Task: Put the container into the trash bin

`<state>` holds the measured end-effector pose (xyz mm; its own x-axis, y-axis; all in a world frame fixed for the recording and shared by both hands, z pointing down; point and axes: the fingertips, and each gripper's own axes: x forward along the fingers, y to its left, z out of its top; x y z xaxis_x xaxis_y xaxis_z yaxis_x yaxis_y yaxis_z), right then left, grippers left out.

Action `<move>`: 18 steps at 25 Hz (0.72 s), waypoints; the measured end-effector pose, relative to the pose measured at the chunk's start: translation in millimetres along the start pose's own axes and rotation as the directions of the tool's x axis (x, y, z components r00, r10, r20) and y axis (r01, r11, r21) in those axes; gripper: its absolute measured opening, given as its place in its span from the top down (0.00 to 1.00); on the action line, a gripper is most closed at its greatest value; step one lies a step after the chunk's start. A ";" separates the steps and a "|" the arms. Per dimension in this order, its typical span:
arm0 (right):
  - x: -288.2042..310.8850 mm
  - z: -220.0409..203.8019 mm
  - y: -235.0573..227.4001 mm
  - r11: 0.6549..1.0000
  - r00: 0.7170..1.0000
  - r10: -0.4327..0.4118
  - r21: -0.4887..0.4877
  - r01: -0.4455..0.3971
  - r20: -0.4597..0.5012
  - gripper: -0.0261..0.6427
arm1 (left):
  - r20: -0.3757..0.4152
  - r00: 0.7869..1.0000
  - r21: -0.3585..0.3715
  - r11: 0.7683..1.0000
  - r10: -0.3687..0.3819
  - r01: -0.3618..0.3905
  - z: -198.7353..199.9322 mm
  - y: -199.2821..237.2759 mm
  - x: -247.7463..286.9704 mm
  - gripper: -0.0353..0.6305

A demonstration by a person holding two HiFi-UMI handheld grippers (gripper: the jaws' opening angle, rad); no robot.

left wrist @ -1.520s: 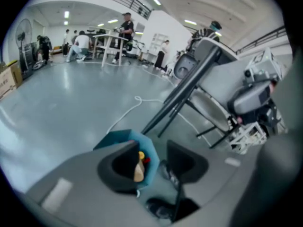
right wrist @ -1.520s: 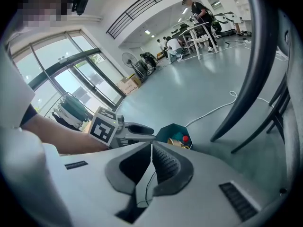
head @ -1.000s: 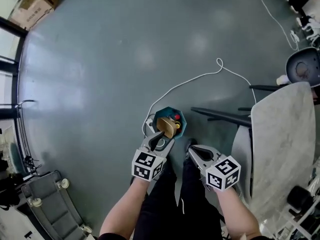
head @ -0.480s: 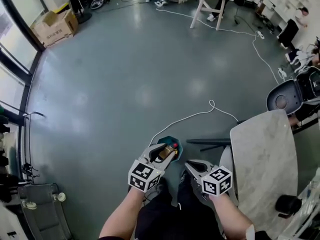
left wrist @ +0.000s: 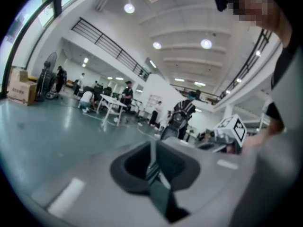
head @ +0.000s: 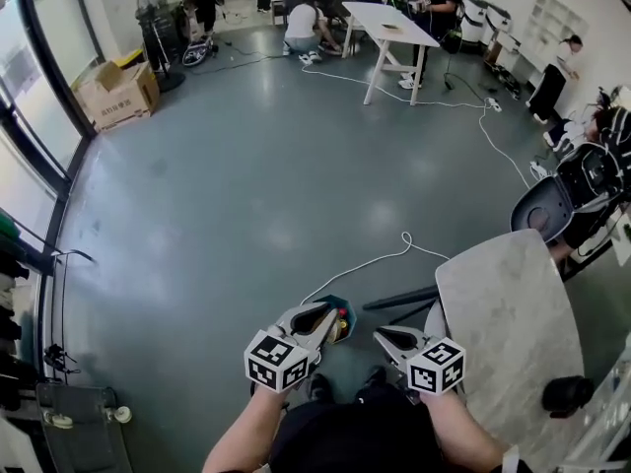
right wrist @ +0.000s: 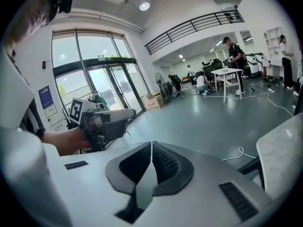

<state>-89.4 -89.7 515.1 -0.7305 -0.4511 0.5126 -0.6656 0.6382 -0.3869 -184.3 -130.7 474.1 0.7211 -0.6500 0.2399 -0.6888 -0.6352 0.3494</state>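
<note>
The teal trash bin stands on the grey floor, low in the head view, with a brown container and a red bit inside it. My left gripper hangs above the bin's near side and hides part of it. Its jaws are closing to a narrow gap with nothing between them. My right gripper is beside it, to the right of the bin, shut and empty. Each gripper view shows the other gripper held up in the air.
A white cable snakes over the floor just beyond the bin. A grey marble table top is close on the right, with a black chair behind it. Cardboard boxes sit far left; a white table and people are at the back.
Both grippers have risen away from the bin, which now looks smaller and lower. The left jaws have narrowed. The head view has tilted up and shows more of the room.
</note>
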 end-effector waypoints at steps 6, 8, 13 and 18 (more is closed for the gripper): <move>-47.9 20.2 -12.1 0.999 0.994 -0.042 -0.004 0.043 0.099 0.96 | 0.012 0.999 0.172 0.984 -0.041 0.039 35.7 -41.8 -8.4 0.94; -62.5 23.7 -17.9 0.999 0.991 -0.048 -0.002 0.049 0.125 0.96 | 0.001 0.999 0.198 0.979 -0.048 0.046 43.2 -54.0 -5.6 0.94; -111.5 42.1 -27.3 0.995 0.977 -0.057 -0.073 0.073 0.205 0.96 | 0.081 0.996 0.220 0.975 -0.032 0.014 72.6 -82.4 12.8 0.94; -185.6 68.0 -33.1 0.986 0.944 -0.035 -0.141 0.086 0.329 0.97 | 0.121 0.992 0.250 0.968 -0.018 -0.014 91.7 -125.6 47.8 0.94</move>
<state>57.8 -69.5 380.7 -0.7162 -0.6536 0.2448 -0.6977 0.6785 -0.2297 -70.1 -120.2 358.6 0.7186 -0.6846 0.1221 -0.6953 -0.7106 0.1082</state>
